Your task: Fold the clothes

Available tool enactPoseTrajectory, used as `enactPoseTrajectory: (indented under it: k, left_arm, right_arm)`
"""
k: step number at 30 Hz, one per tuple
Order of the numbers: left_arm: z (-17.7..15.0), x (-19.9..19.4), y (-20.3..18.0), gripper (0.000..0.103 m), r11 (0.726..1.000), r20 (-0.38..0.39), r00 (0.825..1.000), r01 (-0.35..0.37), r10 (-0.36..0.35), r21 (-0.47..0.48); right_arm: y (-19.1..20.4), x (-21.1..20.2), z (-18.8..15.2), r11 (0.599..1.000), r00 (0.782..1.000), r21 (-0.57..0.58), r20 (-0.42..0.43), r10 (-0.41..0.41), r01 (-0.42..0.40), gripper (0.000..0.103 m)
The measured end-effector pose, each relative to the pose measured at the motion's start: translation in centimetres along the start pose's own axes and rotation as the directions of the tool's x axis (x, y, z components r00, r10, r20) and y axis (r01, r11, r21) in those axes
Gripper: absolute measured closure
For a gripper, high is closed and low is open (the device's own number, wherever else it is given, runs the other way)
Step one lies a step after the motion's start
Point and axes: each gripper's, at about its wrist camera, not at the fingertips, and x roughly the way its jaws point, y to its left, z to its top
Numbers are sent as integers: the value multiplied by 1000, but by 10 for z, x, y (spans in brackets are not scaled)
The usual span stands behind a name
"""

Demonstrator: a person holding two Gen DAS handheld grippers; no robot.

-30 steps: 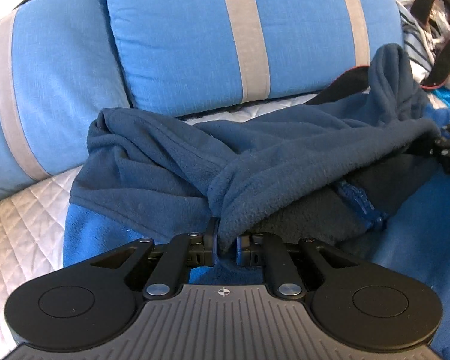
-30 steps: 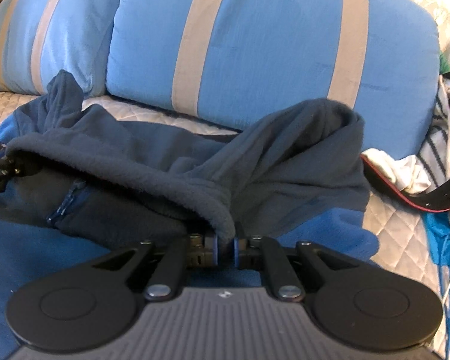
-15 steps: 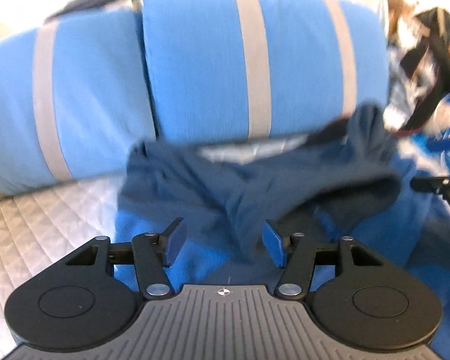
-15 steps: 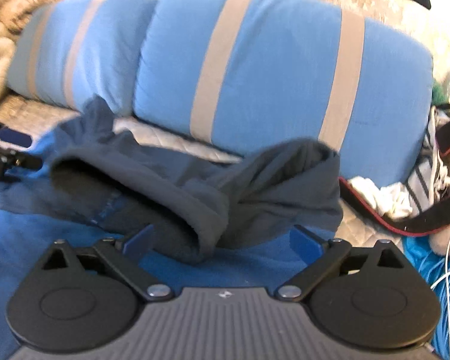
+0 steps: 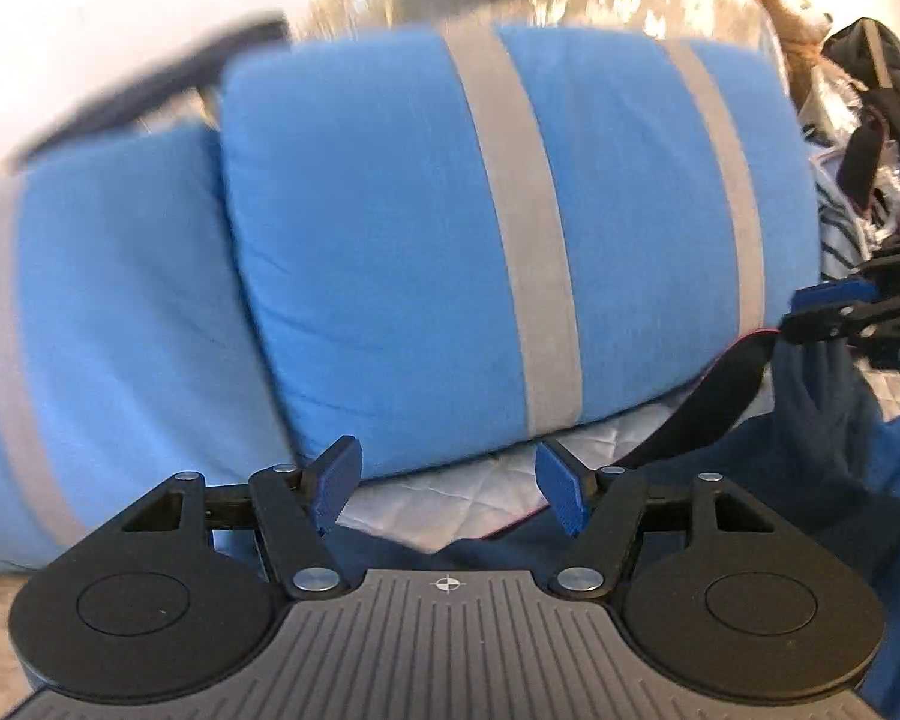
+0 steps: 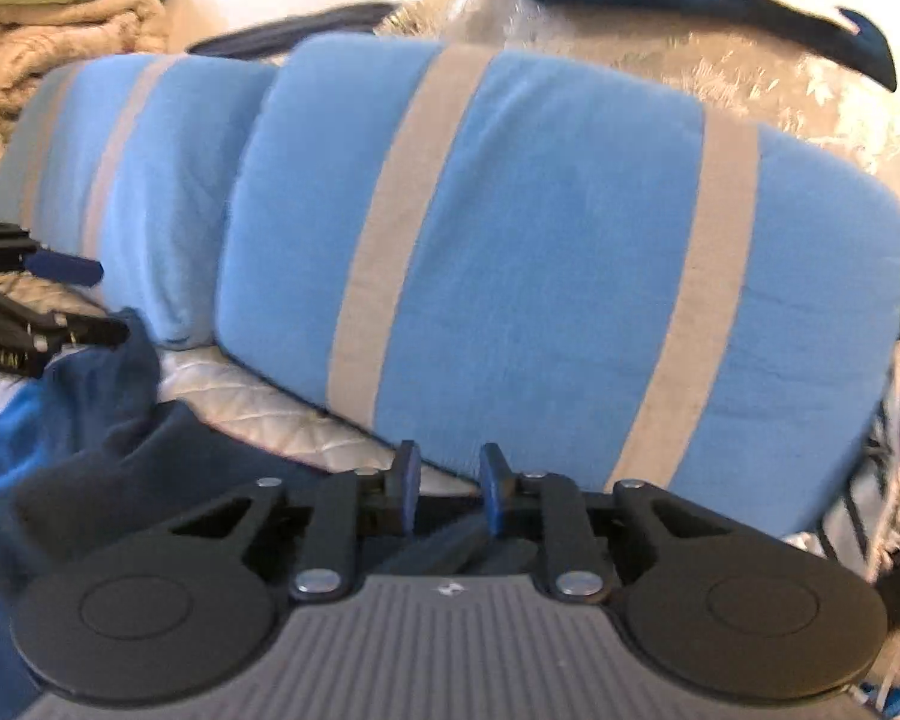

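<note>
Hovering over the bed, both tools carry nothing, so the step in hand looks like the gap between two folds: a flap of the garment lies laid over and a fresh grip is not yet taken.

Nearest in the left wrist view, the left tool (image 5: pixel 447 493) has its jaws spread and opening further, with only quilted bedcover (image 5: pixel 486 489) showing between them. In the right wrist view the right tool (image 6: pixel 448 489) has its jaws closing, narrowly apart, and no cloth is between the pads.

Just beyond and below lies the dark blue fleece (image 6: pixel 168 462), bunched on the bedcover, low in both views and partly cut off by the tool bodies; its brighter blue part sits at the frame edges. Behind it two striped pillows (image 5: pixel 510 252) lean against the headboard.

My judgement: the next move calls for lowering both tools to two matching edge points of the fleece, pinching one layer each, then carrying them across evenly.
</note>
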Motion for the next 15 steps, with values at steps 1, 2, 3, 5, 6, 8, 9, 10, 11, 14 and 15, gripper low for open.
enactPoseTrajectory:
  k: [1,2,3,5,6,8,9,10,11,14,15]
  left_arm:
    - [-4,15,-1,40,1000,-45,999,-7,7,14]
    - [-10,29,-2,40,999,-92,996,-15,18,34]
    - [-16,39,-2,41,998,-121,992,-35,41,51]
    - [-32,50,9,42,993,-134,985,-105,110,47]
    - [-40,53,19,42,992,-137,983,-124,125,16]
    - [-54,56,40,43,987,-146,981,-139,126,-78]
    - [-60,56,48,43,984,-143,982,-138,122,-113]
    - [-64,56,52,43,982,-139,984,-133,114,-135]
    - [-67,56,55,43,981,-134,985,-126,106,-150]
    - [-71,54,54,43,978,-120,987,-124,105,-165]
    - [-73,52,54,43,977,-111,988,-122,104,-172]
  right_arm:
    - [3,12,-2,999,1000,-41,-6,-9,9,81]
    - [3,21,-7,997,1000,-71,-23,-18,17,78]
    - [1,30,-14,995,999,-93,-45,-27,22,79]
    - [-6,42,-28,993,996,-111,-76,-46,38,77]
    - [-13,43,-35,994,995,-96,-79,-59,51,80]
    - [-26,45,-52,996,993,-61,-86,-76,71,84]
    - [-33,45,-62,996,993,-38,-91,-78,75,88]
    - [-38,45,-70,997,993,-15,-88,-72,71,88]
    - [-42,46,-77,998,995,8,-83,-62,63,89]
    - [-46,48,-89,996,997,63,-51,-52,55,89]
    - [-47,47,-92,995,998,79,-41,-51,54,89]
